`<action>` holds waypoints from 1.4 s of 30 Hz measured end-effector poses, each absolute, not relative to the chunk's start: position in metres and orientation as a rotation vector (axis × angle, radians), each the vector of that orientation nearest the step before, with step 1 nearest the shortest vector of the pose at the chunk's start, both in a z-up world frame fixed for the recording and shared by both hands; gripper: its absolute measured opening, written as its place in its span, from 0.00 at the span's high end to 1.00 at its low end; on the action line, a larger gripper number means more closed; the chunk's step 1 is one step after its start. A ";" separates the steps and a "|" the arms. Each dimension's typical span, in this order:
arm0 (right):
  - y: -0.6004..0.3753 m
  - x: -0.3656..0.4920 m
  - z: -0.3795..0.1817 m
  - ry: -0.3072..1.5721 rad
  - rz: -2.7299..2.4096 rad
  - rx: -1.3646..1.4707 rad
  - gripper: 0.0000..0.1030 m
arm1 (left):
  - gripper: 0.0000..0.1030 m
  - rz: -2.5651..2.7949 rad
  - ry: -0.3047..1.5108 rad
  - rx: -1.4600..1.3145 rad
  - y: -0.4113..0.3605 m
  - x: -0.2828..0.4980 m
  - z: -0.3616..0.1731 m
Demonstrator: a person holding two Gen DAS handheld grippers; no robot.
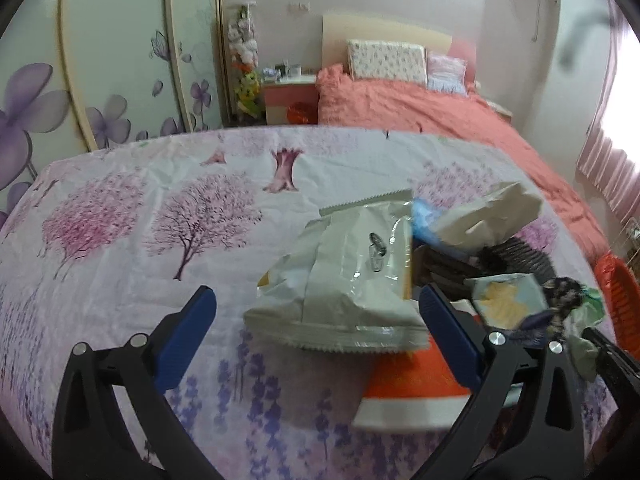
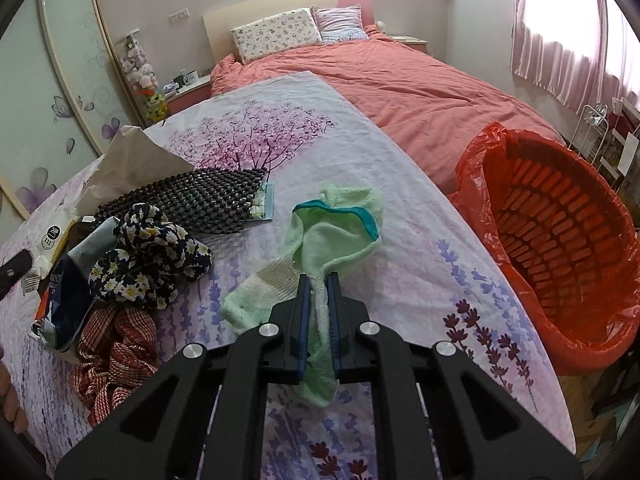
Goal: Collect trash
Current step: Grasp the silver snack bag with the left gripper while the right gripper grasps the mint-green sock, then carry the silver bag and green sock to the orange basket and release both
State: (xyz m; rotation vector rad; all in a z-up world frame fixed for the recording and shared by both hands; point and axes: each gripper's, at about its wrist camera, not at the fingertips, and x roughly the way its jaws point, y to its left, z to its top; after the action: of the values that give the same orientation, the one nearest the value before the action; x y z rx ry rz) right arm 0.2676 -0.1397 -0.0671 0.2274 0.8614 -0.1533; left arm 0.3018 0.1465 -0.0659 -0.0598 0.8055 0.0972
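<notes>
Now my right gripper [image 2: 319, 304] pinches the pale green sock [image 2: 340, 232] for the orange bag-lined basket [image 2: 560, 240], while my left gripper [image 1: 316, 320] gapes wide, empty, around the crinkled white plastic packet [image 1: 344, 272].

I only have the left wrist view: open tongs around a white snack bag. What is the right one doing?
Observer: The right tongs are shut on a light green sock on the floral tablecloth.
Operator: Where is the bin? I see just an orange-red sliver at my right edge.
Observer: The red-lined basket stands off the table's right edge, beside the bed.
Operator: Anything in it yet?
Observer: The part of its inside that shows holds nothing; only the slotted wall is visible.
</notes>
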 end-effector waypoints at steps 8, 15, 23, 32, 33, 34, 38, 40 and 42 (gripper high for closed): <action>-0.139 0.271 -0.067 0.860 -0.139 0.208 0.92 | 0.25 0.019 0.886 -0.177 0.163 0.318 -0.085; -0.141 0.267 -0.062 0.846 -0.133 0.211 0.92 | 0.49 -0.010 0.848 -0.182 0.161 0.307 -0.078; -0.148 0.255 -0.046 0.809 -0.134 0.219 0.92 | 0.51 0.005 0.782 -0.145 0.153 0.292 -0.053; -0.161 0.235 -0.021 0.740 -0.129 0.233 0.92 | 0.51 -0.019 0.721 -0.116 0.138 0.272 -0.017; -0.163 0.232 -0.018 0.729 -0.127 0.233 0.92 | 0.51 -0.028 0.712 -0.110 0.133 0.268 -0.012; -0.166 0.230 -0.015 0.722 -0.127 0.233 0.92 | 0.51 -0.033 0.708 -0.107 0.130 0.266 -0.009; -0.177 0.221 -0.007 0.691 -0.132 0.237 0.92 | 0.51 -0.067 0.694 -0.098 0.111 0.255 0.002; -0.183 0.216 -0.003 0.679 -0.137 0.239 0.92 | 0.51 -0.091 0.687 -0.093 0.099 0.250 0.007; -0.189 0.211 0.000 0.667 -0.144 0.242 0.92 | 0.51 -0.116 0.681 -0.087 0.085 0.245 0.011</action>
State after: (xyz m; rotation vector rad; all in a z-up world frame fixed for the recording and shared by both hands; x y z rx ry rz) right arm 0.2109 -0.1888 -0.0005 0.2418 0.6674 -0.1444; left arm 0.2451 0.0852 0.0109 -0.0866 0.6812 -0.1158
